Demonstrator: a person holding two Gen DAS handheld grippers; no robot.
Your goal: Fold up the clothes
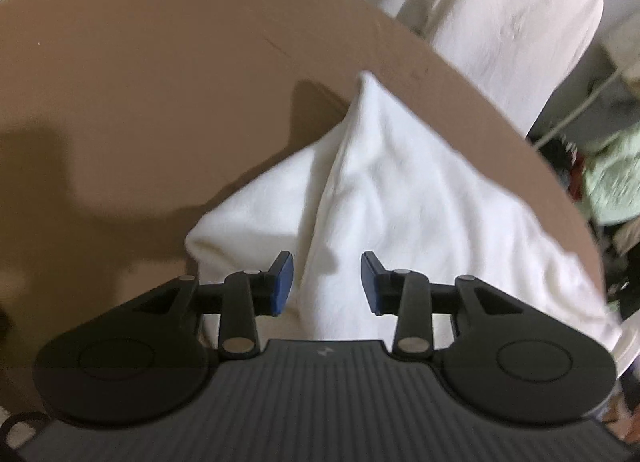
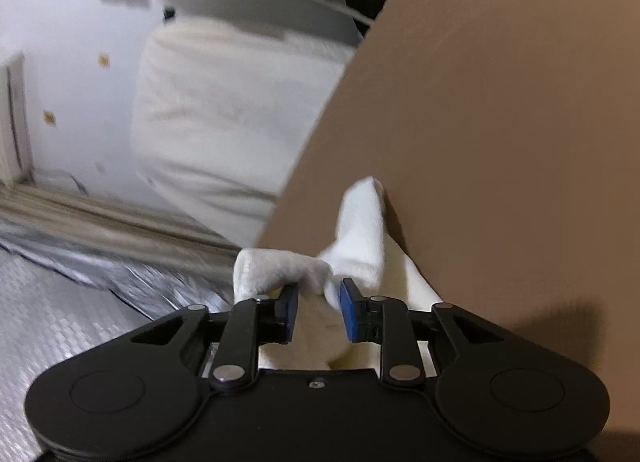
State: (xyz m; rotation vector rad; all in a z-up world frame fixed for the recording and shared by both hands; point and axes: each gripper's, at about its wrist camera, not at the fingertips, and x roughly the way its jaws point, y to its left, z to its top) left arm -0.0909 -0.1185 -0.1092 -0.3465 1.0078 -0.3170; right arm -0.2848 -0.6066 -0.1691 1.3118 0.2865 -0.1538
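White cloth (image 1: pixel 384 198) lies on the brown bench (image 1: pixel 160 82), a raised ridge running straight ahead of the left gripper (image 1: pixel 327 282). Its fingers are parted, ridge between them, untouched. Right gripper (image 2: pixel 319 312): fingers parted around a bunched corner at the bench edge, contact unclear. Both equally near.

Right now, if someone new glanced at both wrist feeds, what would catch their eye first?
The rumpled white fleece cloth on the brown tabletop, rising to a peaked fold. Next, the black left gripper with blue pads, open above that cloth. In the right wrist view, the right gripper stands open with a bunched corner of the cloth between its pads at the table's edge.
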